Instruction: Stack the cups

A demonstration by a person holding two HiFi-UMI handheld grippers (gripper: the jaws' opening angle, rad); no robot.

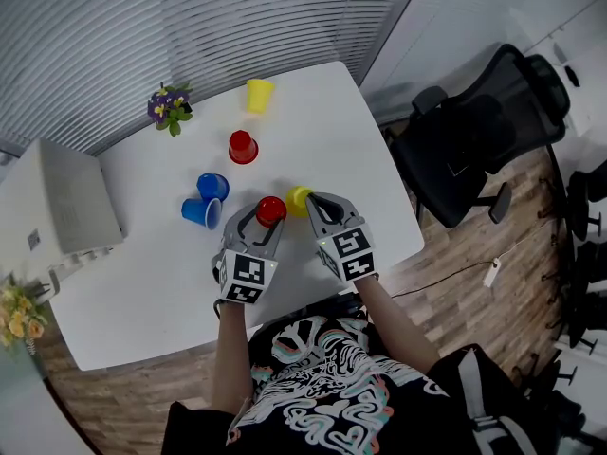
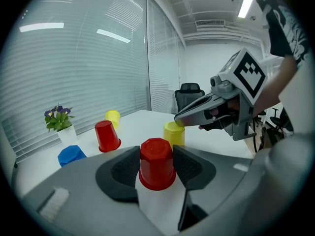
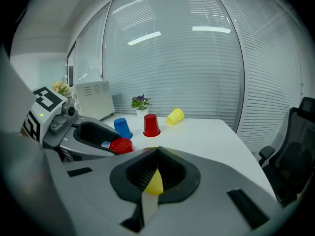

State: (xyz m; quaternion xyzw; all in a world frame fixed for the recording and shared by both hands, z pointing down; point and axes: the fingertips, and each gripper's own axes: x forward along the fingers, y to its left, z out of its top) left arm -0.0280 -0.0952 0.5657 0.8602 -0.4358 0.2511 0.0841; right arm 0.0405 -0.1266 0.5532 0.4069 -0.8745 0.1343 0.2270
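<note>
Nothing is showing as stacked yet: six cups are sitting singly on the white table point(image 1: 332, 140), so the task is looking to be at its very start.

The left gripper point(image 1: 265, 227) is reaching over the near edge, its jaws part-way apart and pinching the near red cup point(image 1: 271, 208), which is standing upside down between the pads with its base up. Just beside it, the near yellow cup point(image 1: 298, 196) is also standing upside down. The right gripper point(image 1: 313, 202) is pointing at that cup with its jaws pressed together and its tips resting at the cup's top. A sliver of yellow is showing below the joined jaws in the right gripper view, but whether they are nipping any of the cup is not showing.

Further back, a second red cup point(image 1: 242, 146) is standing inverted and apart from the rest. A second yellow cup point(image 1: 258, 94) is lying on its side near the far edge. Two blue cups point(image 1: 213, 186) point(image 1: 200, 211) are sitting against each other to the left, not nested.

I am judging that the red cup in the left jaws is the first piece being handled, likely for setting over or under its yellow neighbour. All the joining is remaining to be done, including fetching the four cups lying beyond the grippers
</note>
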